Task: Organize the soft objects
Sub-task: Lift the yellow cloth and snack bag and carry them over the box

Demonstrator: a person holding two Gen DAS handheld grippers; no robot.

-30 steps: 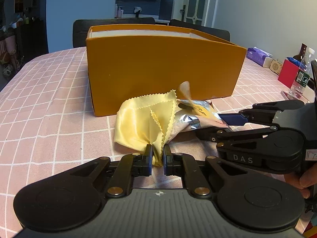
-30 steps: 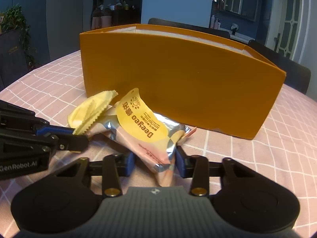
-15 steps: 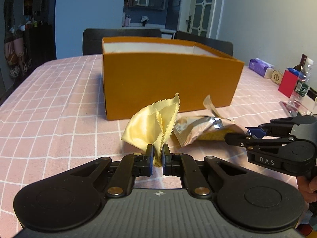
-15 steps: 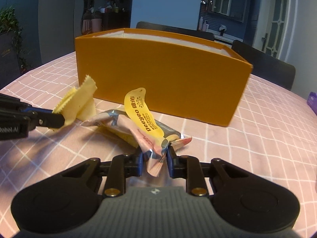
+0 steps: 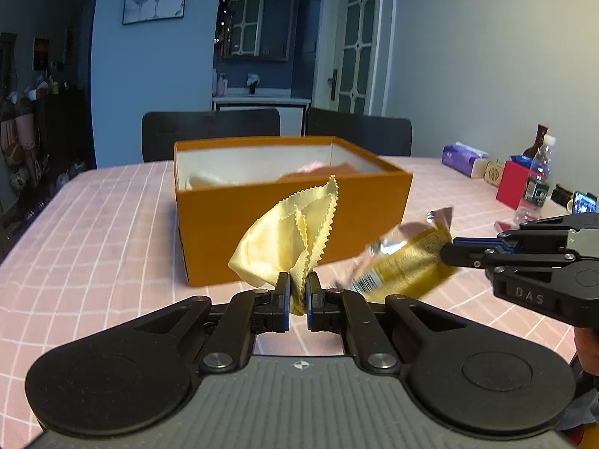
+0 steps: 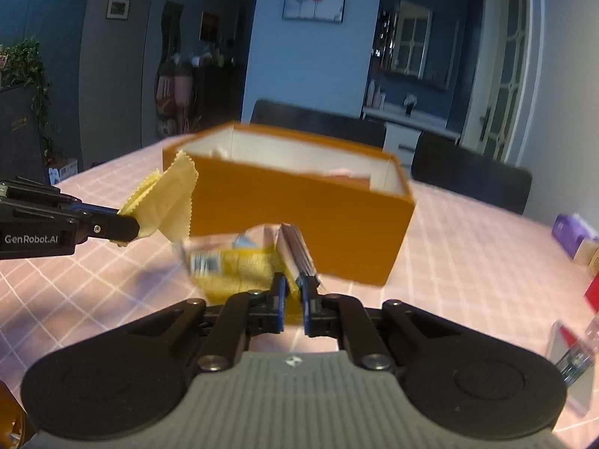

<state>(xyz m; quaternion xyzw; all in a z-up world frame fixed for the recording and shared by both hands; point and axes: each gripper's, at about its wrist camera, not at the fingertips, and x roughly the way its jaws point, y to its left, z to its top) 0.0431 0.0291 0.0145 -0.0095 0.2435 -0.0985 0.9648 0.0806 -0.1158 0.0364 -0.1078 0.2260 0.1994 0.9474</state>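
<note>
- Left tongs (image 5: 298, 296) clamped narrow on a bunched corner of the yellow cloth (image 5: 290, 241); the rest fans up and forward, pinked edges free, clear of the bench (image 5: 93, 232).
- Right tongs (image 6: 294, 305) pinched on the end seam of the snack packet (image 6: 234, 267); the packet sticks out to the left of them, blurred, so likely swinging.
- Both items are airborne on the near side of the orange box (image 5: 292, 224). The box is open-topped, with pale and pinkish soft items already inside toward the far right.
- In the left wrist view the cloth sits dead ahead of the left tongs, and its top lines up with the near box wall. The packet is to the right of it, low, just off the right tongs' tips.
- Step in hand, my read: carry both over the near wall and drop them in.
- To do it well: lift until the hanging ends clear the rim before moving far, since the packet hangs low and could catch the wall.
- Keep the two tongs apart laterally so cloth and packet don't tangle.
- Release only once over the box floor, cloth to the empty left half, packet to the middle.
- The grip on the packet seam looks thin, so avoid jerks.
</note>
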